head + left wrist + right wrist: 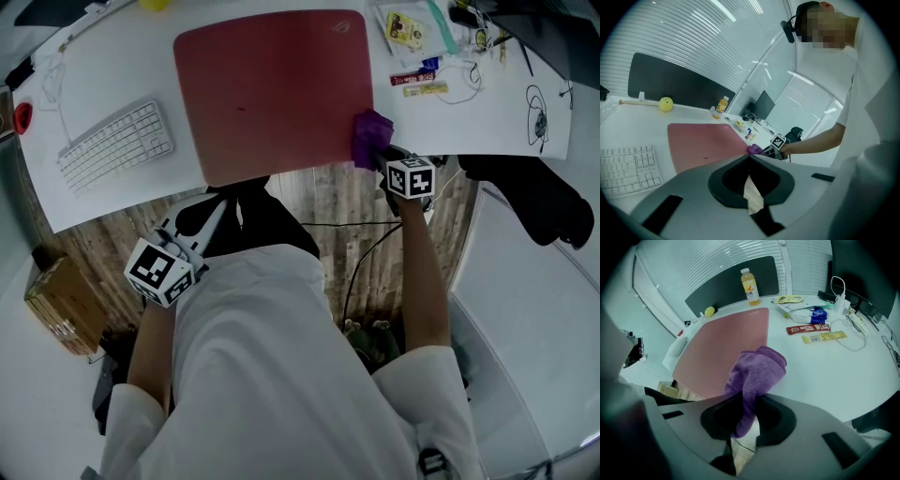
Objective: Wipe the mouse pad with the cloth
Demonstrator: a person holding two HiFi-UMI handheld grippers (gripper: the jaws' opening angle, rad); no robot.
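A large red mouse pad [274, 89] [704, 141] [724, 348] lies on the white desk, its near edge hanging past the desk's front. My right gripper [386, 159] [746, 414] is shut on a folded purple cloth [371, 137] [757, 377] [753, 149], which rests at the pad's near right corner, partly on the desk beside it. My left gripper [192, 242] [749, 161] hangs below the desk's front edge, away from the pad, its jaws closed together with nothing between them.
A white keyboard [114, 145] [627, 168] lies left of the pad. Snack packets [419, 82] [807, 329], cables [464, 80] and a juice bottle [749, 286] sit right and behind. A yellow ball [666, 104] rests at the back. A cardboard box [64, 305] stands on the floor.
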